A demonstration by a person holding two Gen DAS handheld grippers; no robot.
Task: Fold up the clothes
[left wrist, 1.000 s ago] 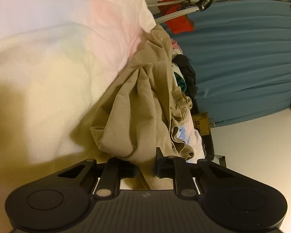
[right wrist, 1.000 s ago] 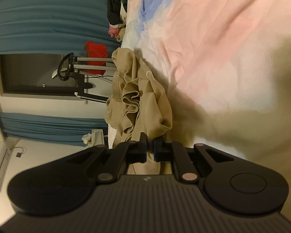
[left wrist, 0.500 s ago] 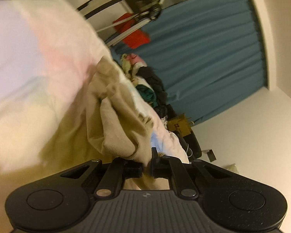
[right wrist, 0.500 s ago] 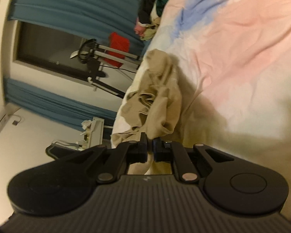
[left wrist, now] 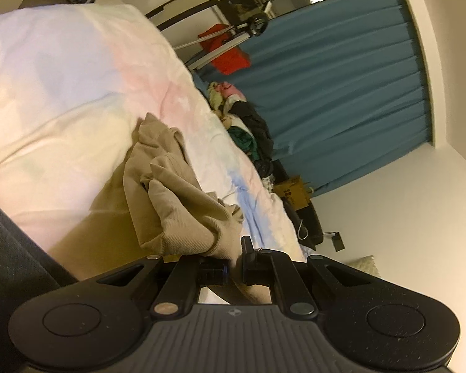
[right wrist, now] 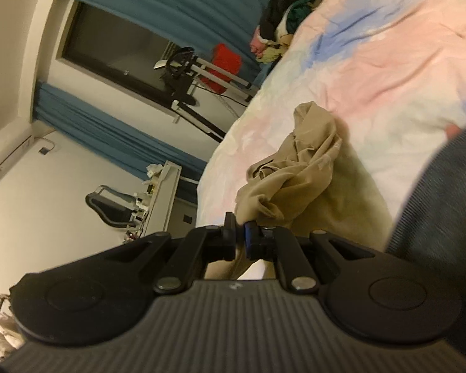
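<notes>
Garment [left wrist: 174, 205]: tan, bunched, by the bed's [left wrist: 77, 99] near edge. Left gripper [left wrist: 234, 259] and right gripper [right wrist: 239, 236] each clamp a fold. Advice: draw grips apart, spread it flat before creasing.

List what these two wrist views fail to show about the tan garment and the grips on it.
- Tan garment: kind and full outline unreadable, bunched in both views.
- Left gripper: pinched hem continues behind the gripper body, left view.
- Right gripper: cloth below it hidden likewise, right view.
- Dark sleeve: covers bedding, right view.
</notes>
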